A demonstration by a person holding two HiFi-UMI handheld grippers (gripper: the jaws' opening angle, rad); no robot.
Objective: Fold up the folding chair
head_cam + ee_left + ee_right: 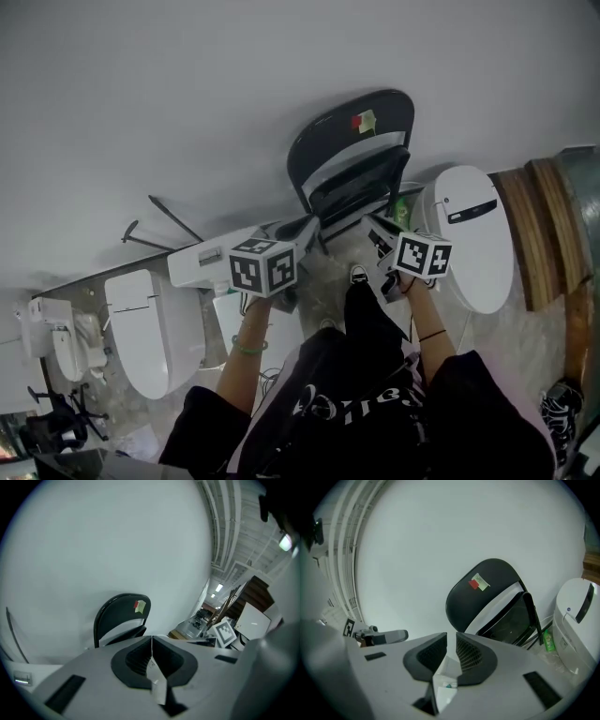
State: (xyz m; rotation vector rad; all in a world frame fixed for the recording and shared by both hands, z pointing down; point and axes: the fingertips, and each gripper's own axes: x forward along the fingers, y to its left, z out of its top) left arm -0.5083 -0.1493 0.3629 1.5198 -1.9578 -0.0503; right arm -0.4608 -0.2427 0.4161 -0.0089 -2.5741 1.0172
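Observation:
The black folding chair (361, 136) stands against the white wall with its seat tipped up close to the backrest, which bears a red and a green sticker. It also shows in the left gripper view (123, 613) and in the right gripper view (487, 595). My left gripper (302, 232) hovers short of the chair's lower left; its jaws (151, 641) are shut with nothing between them. My right gripper (377, 236) hangs near the chair's lower right, apart from it. Its jaws (451, 641) stand a narrow gap apart and hold nothing.
A white toilet unit (473, 234) stands right of the chair, with a green bottle (400, 208) between them. More white units (150, 328) line the left. Wooden boards (536, 230) lean at far right. The person's shoe (358, 274) is just below the chair.

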